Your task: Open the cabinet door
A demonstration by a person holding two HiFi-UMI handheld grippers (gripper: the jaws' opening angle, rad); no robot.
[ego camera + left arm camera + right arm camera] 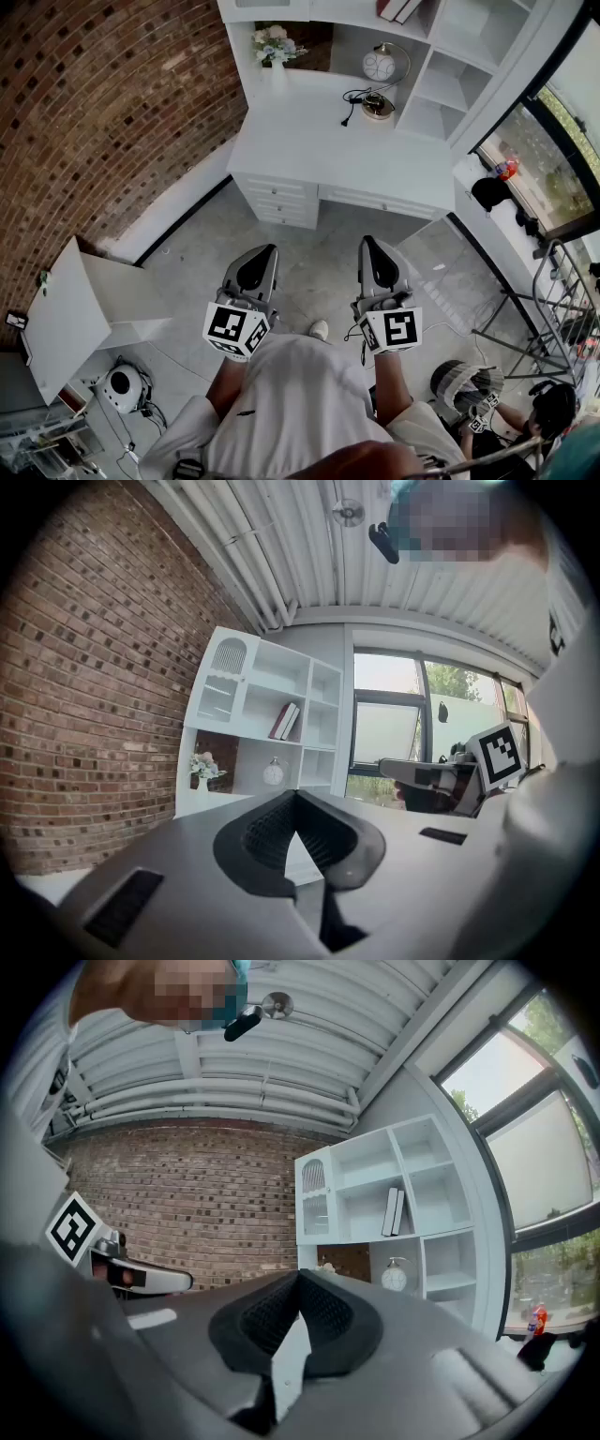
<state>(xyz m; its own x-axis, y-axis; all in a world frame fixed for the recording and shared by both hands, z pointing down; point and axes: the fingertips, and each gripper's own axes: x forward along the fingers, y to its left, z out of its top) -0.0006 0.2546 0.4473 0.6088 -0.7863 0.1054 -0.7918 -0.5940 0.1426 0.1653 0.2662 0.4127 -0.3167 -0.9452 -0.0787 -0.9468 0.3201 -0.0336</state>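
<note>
The white shelf unit point(281, 714) stands on a desk ahead, against the brick wall. Its small cabinet door point(228, 656), with an arched slatted panel, is at the unit's top left and looks closed; in the right gripper view the door point(314, 1177) shows the same way. My left gripper point(265, 251) and right gripper point(369, 244) are held side by side at waist height, well short of the desk. Both point level at the unit. The left gripper point(296, 797) has its tips together with nothing between them. So has the right gripper point(300, 1277).
A white desk point(319, 159) with drawers point(277, 199) carries a flower vase point(274, 47) and a round lamp point(380, 66). A white open-sided box point(84, 309) stands at the left. A metal rack point(562, 309) and another person point(553, 408) are at the right.
</note>
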